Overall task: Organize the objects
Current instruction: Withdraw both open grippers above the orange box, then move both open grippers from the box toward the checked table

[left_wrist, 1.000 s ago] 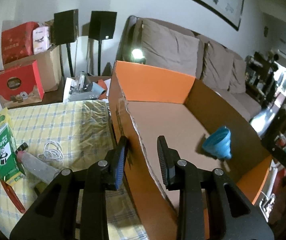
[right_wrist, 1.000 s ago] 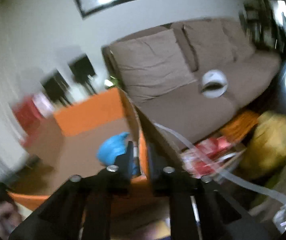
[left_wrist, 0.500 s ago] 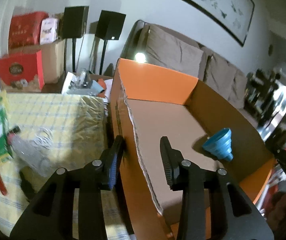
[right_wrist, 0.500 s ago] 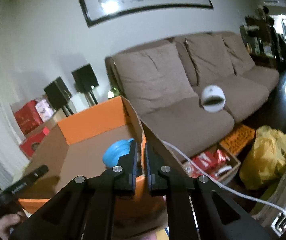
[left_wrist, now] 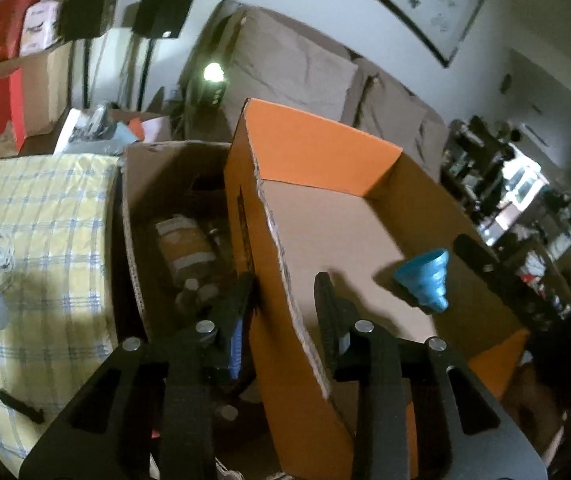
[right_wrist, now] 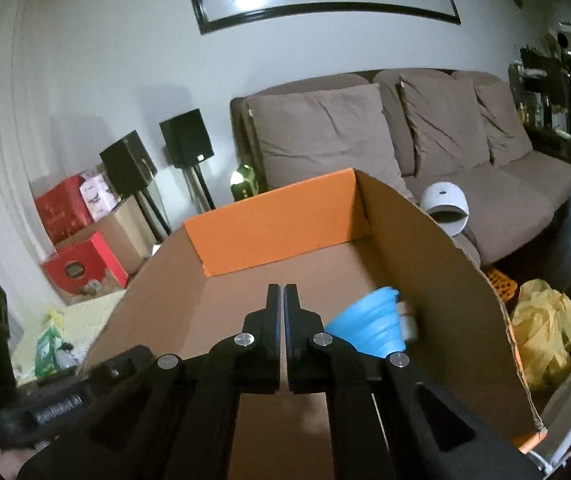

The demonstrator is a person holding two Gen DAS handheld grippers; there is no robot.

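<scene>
Brown open carton (left_wrist: 165, 208) crowding my orange box (left_wrist: 309, 152) on its left, blue funnel (right_wrist: 369, 326) lying inside, left fingers (left_wrist: 241, 320) straddling its wall apart, right fingers (right_wrist: 273, 320) together, empty

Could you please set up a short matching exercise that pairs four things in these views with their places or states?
Things:
1. blue funnel
2. right tongs
3. left tongs
4. white round gadget

Places or states:
A. astride the orange box wall
B. on the sofa
C. shut, holding nothing
D. lying inside the orange box

Pairs: 1-D, 2-C, 3-A, 4-B
</scene>
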